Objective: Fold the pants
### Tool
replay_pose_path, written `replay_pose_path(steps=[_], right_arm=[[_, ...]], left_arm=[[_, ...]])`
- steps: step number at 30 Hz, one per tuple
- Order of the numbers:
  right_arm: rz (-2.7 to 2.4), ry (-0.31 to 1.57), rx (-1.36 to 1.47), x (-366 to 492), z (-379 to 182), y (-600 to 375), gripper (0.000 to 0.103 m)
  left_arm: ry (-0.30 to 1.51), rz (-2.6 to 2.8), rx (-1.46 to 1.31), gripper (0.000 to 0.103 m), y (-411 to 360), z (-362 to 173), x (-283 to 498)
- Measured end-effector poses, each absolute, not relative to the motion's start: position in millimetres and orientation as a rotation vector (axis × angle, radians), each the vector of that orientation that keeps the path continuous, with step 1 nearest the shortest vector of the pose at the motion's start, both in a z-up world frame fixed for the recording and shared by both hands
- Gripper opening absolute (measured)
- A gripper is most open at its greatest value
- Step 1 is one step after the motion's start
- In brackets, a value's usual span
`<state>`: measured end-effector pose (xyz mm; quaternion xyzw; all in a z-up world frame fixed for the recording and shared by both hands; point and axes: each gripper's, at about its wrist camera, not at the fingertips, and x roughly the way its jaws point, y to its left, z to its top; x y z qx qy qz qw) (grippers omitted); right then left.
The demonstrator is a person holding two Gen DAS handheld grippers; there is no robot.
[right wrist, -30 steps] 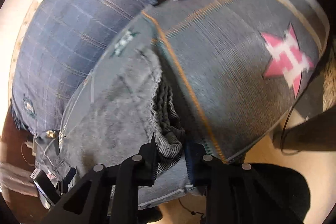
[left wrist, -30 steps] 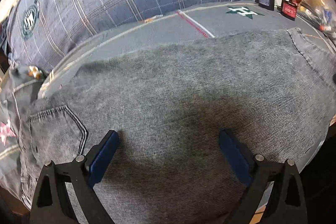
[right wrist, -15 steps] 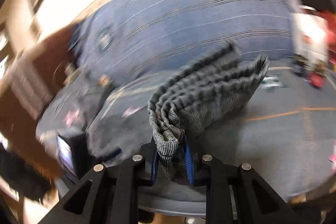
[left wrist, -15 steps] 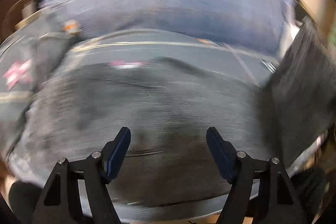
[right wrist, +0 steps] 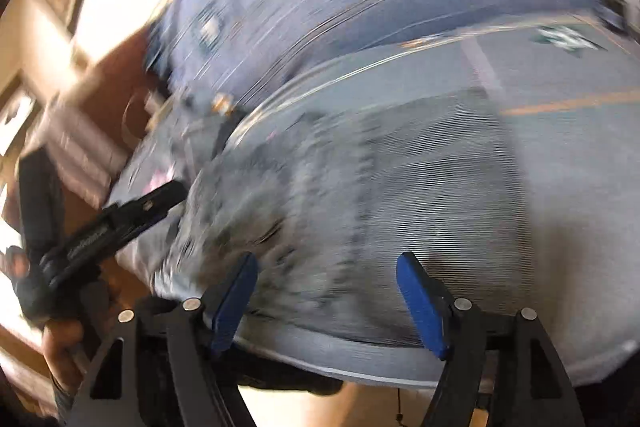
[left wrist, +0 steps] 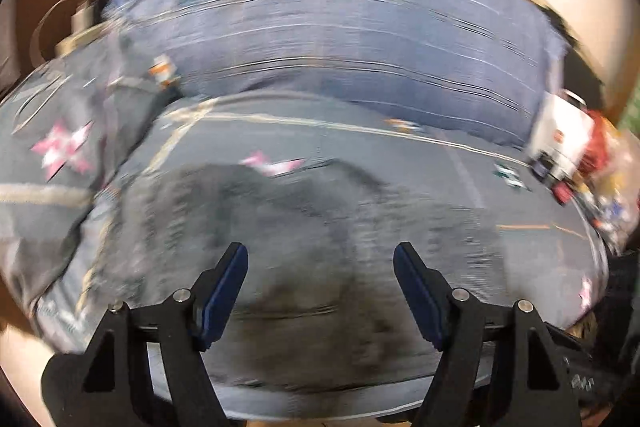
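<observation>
R gripper (right wrist: 324, 291) dropped pants (right wrist: 400, 195), now open; pillow (left wrist: 340, 27) behind, bag (left wrist: 560, 135) far R.

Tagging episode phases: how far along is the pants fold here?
Done, apparently: the grey pants lie in a compact bundle on the bed, though blur hides the fold lines. In hand: nothing; left gripper and right gripper are both open above the fabric. Left: possibly another fold or smoothing.

Ribbed grey cloth pants (left wrist: 320, 247) (matt), on smooth woven bedcover (left wrist: 360, 147); matt black plastic tongs (right wrist: 326, 291)
</observation>
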<state>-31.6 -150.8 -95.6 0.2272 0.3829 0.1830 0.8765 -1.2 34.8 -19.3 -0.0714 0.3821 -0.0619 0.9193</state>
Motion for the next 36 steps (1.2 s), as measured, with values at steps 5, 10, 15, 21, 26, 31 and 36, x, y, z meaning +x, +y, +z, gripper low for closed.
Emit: replay_pose_path(steps=[5, 10, 15, 21, 26, 31, 36], right_arm=[[0.365, 0.931, 0.663, -20, -131, -184, 0.075], [0.399, 0.852, 0.714, -3, -94, -206, 0.075], [0.471, 0.857, 0.725, 66, -69, -205, 0.075], [0.409, 0.939, 0.812, 119, -101, -212, 0.075], [0.413, 0.884, 0.761, 106, -85, -211, 0.077], [0.401, 0.91, 0.746, 97, -89, -216, 0.077], [0.498, 0.872, 0.689, 50, -68, -193, 0.077]], left_arm=[[0.906, -0.164, 0.034, 0.081, -21, -59, 16], [1.006, -0.118, 0.138, 0.085, -30, -114, 17], [1.0, -0.131, 0.135, 0.086, -29, -117, 20], [0.982, -0.14, 0.128, 0.087, -25, -117, 11], [0.964, -0.145, 0.125, 0.087, -25, -117, 12], [0.954, -0.176, 0.068, 0.087, -11, -106, 8], [0.859, -0.124, -0.09, 0.087, 33, -76, -8]])
